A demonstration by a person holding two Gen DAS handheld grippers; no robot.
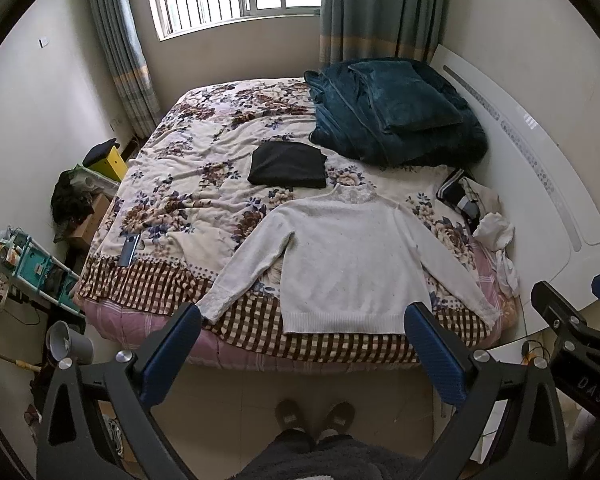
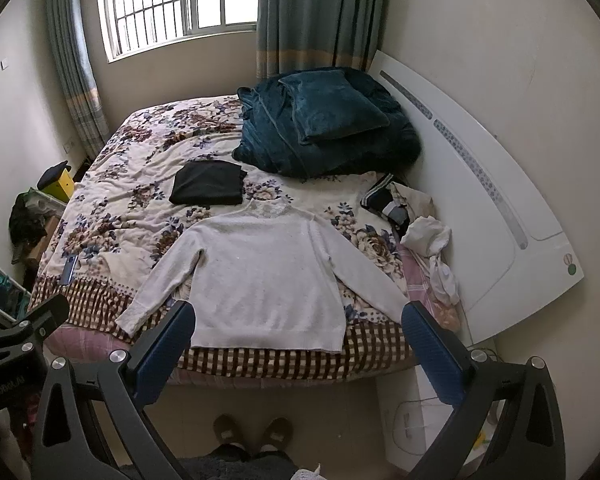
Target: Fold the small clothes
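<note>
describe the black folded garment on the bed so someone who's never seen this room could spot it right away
Start at the bed with the floral cover. Near its middle, just beyond the collar of the spread-out white sweater, lies the black folded garment. It is the only flat, plain black rectangle there, unlike the bulky teal blanket pile behind it to the right.

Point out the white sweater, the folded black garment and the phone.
white sweater (image 1: 340,256): left wrist view, mid chest.
folded black garment (image 1: 287,165): left wrist view, top face.
phone (image 1: 129,249): left wrist view, its back.

Sweater (image 1: 340,264) lies on bed (image 1: 180,184), folded garment (image 1: 287,165) behind it.
</note>
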